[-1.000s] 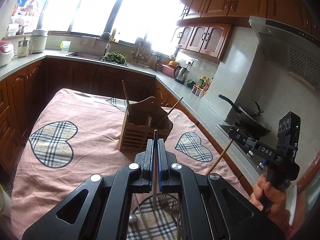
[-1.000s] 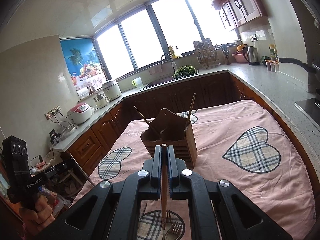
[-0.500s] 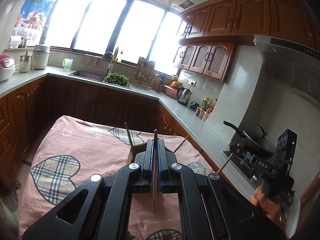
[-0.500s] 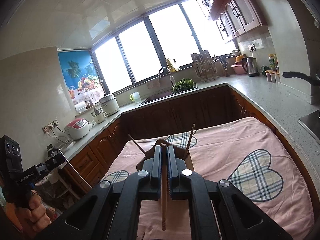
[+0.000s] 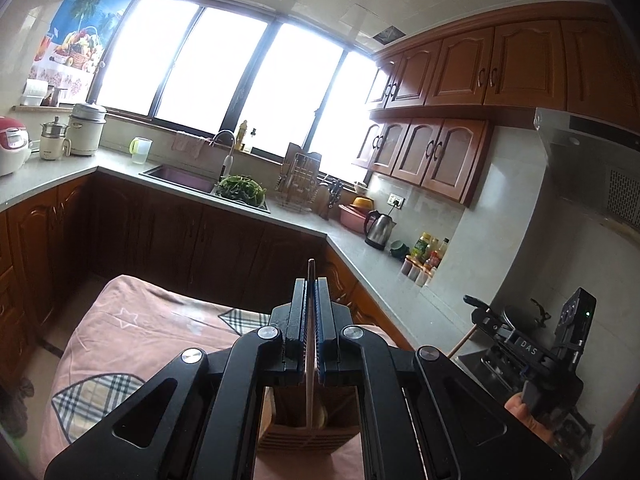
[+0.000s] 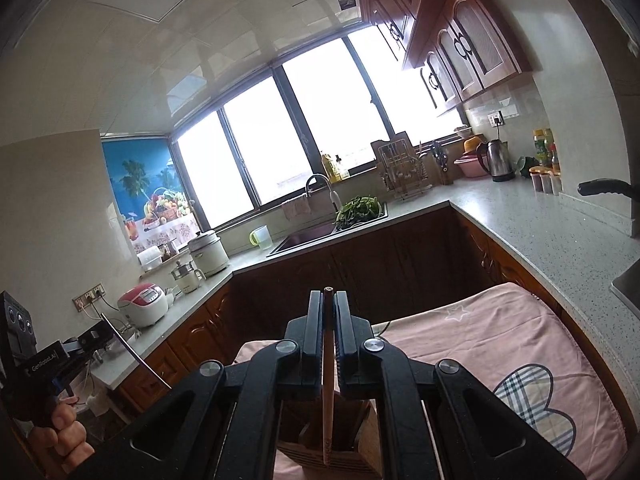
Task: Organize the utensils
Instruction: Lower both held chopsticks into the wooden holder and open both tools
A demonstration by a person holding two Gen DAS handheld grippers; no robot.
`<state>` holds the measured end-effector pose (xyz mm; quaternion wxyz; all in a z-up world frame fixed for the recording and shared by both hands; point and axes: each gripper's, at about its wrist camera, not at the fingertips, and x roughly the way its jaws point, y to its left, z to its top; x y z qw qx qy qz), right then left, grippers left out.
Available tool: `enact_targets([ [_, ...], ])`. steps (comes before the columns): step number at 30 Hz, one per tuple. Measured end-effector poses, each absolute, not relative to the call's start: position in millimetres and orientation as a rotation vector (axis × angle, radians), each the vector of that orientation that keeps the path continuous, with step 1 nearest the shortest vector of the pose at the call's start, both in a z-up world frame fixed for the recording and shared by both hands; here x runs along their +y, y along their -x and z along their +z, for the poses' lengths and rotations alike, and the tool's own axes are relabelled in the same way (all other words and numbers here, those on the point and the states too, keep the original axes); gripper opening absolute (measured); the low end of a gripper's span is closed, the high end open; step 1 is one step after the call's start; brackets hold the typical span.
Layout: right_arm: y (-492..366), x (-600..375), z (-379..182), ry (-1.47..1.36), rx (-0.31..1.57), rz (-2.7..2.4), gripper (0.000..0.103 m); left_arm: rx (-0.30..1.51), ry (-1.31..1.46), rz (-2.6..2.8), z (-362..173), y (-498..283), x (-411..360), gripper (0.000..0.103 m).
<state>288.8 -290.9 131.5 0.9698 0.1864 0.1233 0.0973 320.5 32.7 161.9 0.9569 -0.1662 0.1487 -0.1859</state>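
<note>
My left gripper [image 5: 310, 292] is shut on a thin metal utensil handle [image 5: 309, 376] that hangs down over the wooden utensil holder [image 5: 308, 434] right below it. My right gripper [image 6: 328, 304] is shut on a wooden chopstick [image 6: 328, 396] whose lower end hangs over the same holder [image 6: 332, 452]. Each gripper shows in the other's view, the right one [image 5: 532, 354] at the far right and the left one [image 6: 48, 360] at the far left. The utensils' lower ends are hidden by the gripper bodies.
The holder stands on a table under a pink cloth [image 6: 500, 340] with plaid hearts. Kitchen counters [image 5: 168, 164] wrap around behind, with a sink, kettle [image 5: 380, 226], rice cookers and a wok on the stove at the right.
Both grippers rose and tilted up with their utensils. They came forward over the holder, which dropped from mid-frame to the bottom edge. The loose cutlery on the cloth left view.
</note>
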Motion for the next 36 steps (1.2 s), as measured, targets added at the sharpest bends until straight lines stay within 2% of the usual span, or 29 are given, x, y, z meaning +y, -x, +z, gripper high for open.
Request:
enact_targets([
  [6,-316.9,-288.4,119.7,-0.360,0.263,0.180,0.005,0.315,0.340,-0.358,147.2,-354.7,26.3,0.002],
  [23,-353.3,-283.1,39.3,-0.392,0.367,0.169,0.005,0.426,0.367,-0.313,55.7,-396.9,8.2,0.002],
  [36,-358.8,-273.5,27.5,-0.369,0.418,0.182,0.005,0.473,0.277,-0.308,36.9,-403.6,-13.6,0.003],
])
